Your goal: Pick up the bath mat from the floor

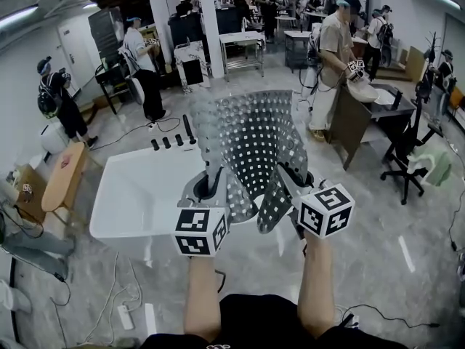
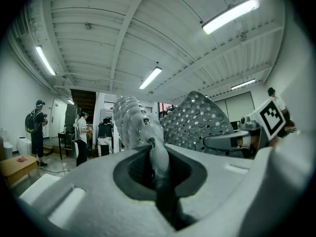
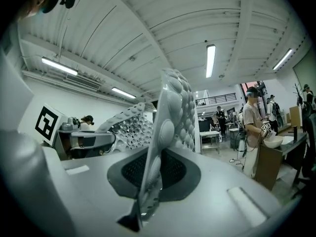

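A grey, see-through bath mat with round holes and suction bumps hangs in the air in front of me, clear of the floor and curled between the two grippers. My left gripper is shut on its left edge. In the left gripper view the mat rises out of the pinched jaws of that gripper. My right gripper is shut on the mat's right edge. The right gripper view shows the mat standing edge-on out of the right gripper.
A white tub stands low at the left, with black knobs along its far rim. A wooden bench is further left. A person stands by a dark desk, near an office chair. Cables lie on the floor.
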Available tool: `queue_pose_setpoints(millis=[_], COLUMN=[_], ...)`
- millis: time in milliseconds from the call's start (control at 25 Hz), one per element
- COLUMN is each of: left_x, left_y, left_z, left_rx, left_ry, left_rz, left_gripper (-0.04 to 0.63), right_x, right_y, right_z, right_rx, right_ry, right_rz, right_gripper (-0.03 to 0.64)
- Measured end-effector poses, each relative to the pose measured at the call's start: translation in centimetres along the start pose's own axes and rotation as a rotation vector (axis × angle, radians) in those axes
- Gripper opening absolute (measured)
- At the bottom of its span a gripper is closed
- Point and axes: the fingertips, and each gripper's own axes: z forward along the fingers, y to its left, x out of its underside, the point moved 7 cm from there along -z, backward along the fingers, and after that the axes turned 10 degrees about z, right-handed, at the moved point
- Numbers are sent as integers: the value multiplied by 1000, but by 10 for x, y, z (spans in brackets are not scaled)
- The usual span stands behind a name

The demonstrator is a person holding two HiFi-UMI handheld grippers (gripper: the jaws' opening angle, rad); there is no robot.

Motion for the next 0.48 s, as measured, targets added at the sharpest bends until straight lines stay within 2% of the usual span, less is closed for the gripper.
queue_pose_setpoints(millis=[480], left_x=[2], left_y=[-2], left_z=[9], left_rx=[35], left_ry=[-2], left_rz=[8], left_gripper=[25], right_x=[-1], right_y=[-1], right_z=[10], right_rx=[-16], right_ry=[8], right_rz=[-12], right_gripper=[28])
